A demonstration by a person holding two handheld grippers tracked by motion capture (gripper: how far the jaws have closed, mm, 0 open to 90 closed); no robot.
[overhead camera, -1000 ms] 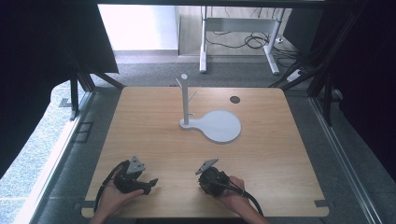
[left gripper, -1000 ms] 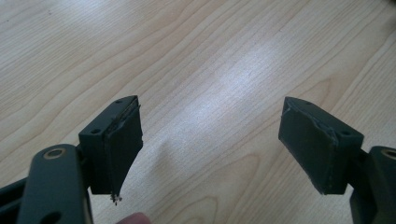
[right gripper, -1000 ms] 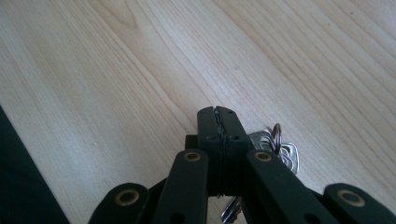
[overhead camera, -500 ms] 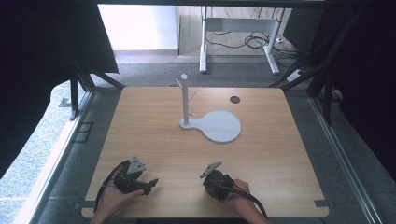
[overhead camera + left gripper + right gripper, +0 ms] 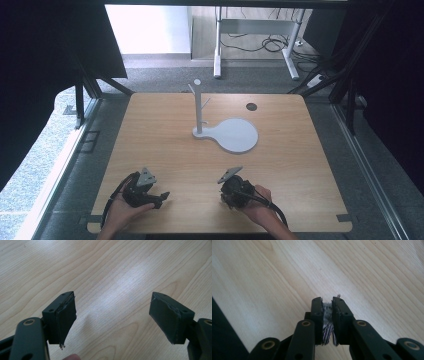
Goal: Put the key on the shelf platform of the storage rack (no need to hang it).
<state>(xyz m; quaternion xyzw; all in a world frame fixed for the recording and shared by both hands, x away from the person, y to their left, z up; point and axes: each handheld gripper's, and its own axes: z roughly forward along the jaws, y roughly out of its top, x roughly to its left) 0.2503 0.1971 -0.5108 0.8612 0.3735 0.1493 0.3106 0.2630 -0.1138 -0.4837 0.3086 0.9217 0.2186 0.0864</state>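
Two hand-held grippers are held low over the near edge of the bench [image 5: 165, 130]. The right hand-held gripper [image 5: 327, 302] has just been eased open a crack, with nothing clamped. The left hand-held gripper [image 5: 112, 315] is spread wide and empty. The white stand [image 5: 198, 107] on its round base is set well apart, mid-bench, so a reach is judged next.

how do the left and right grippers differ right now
The left gripper has its jaws spread wide with bare table between them; the right gripper has its jaws nearly together, just been opening, a narrow gap showing. In the high view the left gripper points right along the table, the right gripper more downward. Both are black, hand-held, near the table's front edge, holding nothing.
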